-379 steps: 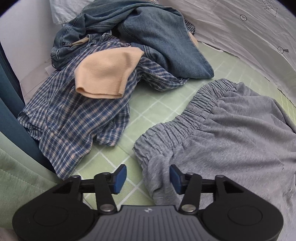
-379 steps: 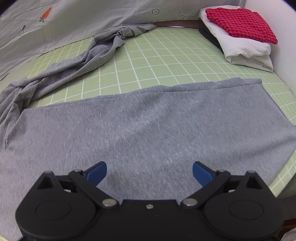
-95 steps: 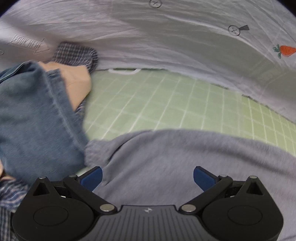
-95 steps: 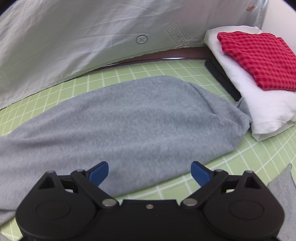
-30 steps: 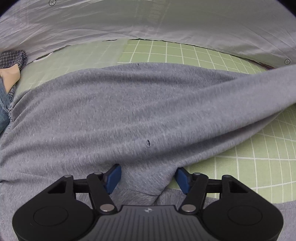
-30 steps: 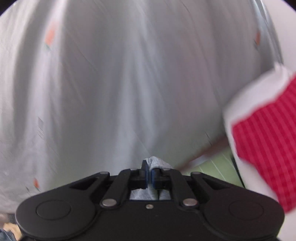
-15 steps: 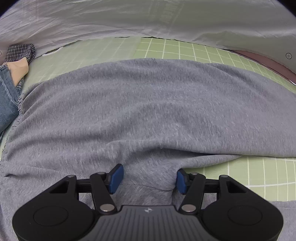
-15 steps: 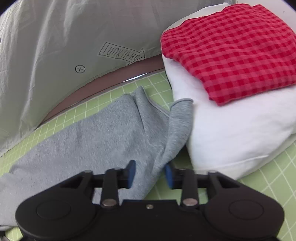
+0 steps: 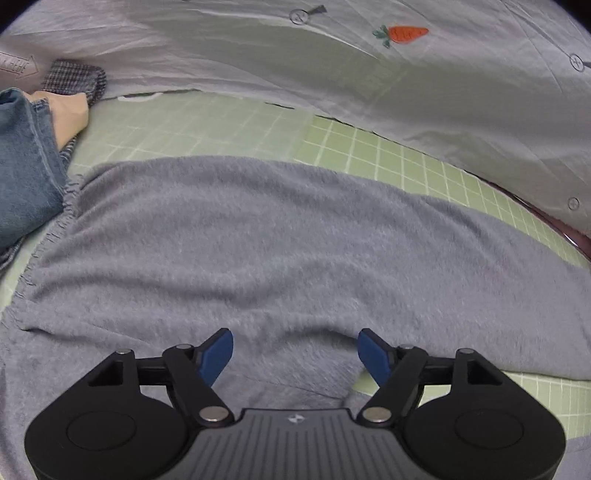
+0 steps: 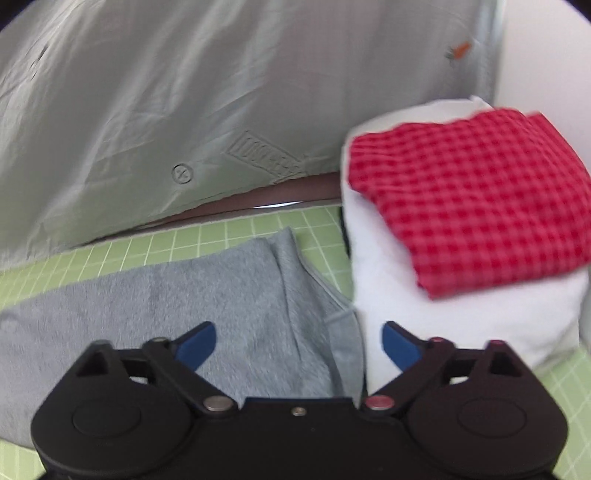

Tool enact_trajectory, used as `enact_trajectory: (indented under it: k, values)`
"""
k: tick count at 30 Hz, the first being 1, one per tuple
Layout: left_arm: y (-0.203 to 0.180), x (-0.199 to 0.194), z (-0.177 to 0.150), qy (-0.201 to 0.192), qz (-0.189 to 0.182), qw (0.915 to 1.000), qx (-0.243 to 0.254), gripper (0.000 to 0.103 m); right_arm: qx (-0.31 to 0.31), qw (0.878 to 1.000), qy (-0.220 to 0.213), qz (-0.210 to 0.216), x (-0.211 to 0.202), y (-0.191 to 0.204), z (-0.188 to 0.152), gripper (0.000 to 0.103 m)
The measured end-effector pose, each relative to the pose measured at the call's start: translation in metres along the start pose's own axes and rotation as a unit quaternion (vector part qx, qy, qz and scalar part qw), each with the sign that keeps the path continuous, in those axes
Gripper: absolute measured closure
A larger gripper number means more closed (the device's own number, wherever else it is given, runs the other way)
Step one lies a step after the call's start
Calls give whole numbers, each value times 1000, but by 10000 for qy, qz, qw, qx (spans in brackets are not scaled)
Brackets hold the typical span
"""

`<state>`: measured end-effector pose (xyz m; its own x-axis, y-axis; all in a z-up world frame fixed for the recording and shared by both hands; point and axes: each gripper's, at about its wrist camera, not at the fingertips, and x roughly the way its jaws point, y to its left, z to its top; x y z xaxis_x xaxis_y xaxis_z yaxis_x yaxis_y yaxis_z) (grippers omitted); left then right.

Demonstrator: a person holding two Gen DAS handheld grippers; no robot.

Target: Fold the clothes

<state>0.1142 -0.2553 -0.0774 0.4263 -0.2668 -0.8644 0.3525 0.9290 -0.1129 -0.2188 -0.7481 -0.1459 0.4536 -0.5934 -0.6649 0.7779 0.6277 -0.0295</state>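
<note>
left wrist view: left gripper [image 9: 295, 354] spread wide above the grey trousers [image 9: 280, 251], jaws just been opening, cloth below and between the blue pads [image 9: 218, 354] but not pinched. trousers folded lengthwise across the green grid mat [image 9: 229, 125], gathered waistband at left edge. beside the waistband, a heap: blue denim [image 9: 26, 177], a tan piece [image 9: 70, 110], a checked cloth [image 9: 74, 79]. pale sheet with a carrot print [image 9: 402, 35] along the far side of the mat.

right wrist view: right gripper [image 10: 297, 345] at full spread, jaws just been opening, nothing clamped; leg end of grey trousers [image 10: 207, 291] lying loose on the mat under and between the pads, hem folded over, touching a white folded stack [image 10: 436, 321]. red checked garment [image 10: 476, 199] on top of that stack. view slightly blurred.
</note>
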Motion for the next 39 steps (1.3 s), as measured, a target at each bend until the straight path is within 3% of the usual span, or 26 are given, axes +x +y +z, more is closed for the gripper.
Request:
enact_trajectory:
  k: [2,6,11,13,17,21,23,24,25,27,31,35,39]
  values:
    - [17,6,12,-103,337,9993,-144,19,-208,9997,86,-38,15,9,7,0]
    - [54,31,41,-213,1082,9933,-352,18,-204,9996,189,-10,45,19,27,0]
    - [96,69,77,-213,1477,9862,-717,18,439,9983,361,126,93,14,54,3]
    - [105,79,86,-237,1669,9825,-790,18,738,9962,435,151,113,6,62,29]
    - [121,93,99,-292,2029,9745,-918,18,1176,9919,471,-2,141,-10,78,37]
    - [143,99,103,-452,2139,9680,-1236,9,859,9935,751,3,162,-6,88,47]
    - [153,100,105,-543,2109,9655,-1427,9,650,9937,913,51,171,-2,91,60]
    - [155,99,105,-586,2080,9653,-1468,9,563,9940,934,98,172,-1,92,76]
    - [156,99,105,-637,2059,9651,-1491,12,476,9942,955,144,174,1,93,82]
    - [158,97,105,-809,2049,9629,-1558,35,335,9945,967,231,178,4,96,101]
    - [161,93,105,-964,2088,9587,-1675,64,535,9962,647,215,183,0,110,101]
    - [163,93,108,-1014,2186,9593,-1470,69,828,9957,419,77,190,-10,129,101]
    - [169,93,110,-1055,2128,9570,-1668,69,818,9957,432,-69,198,-15,136,101]
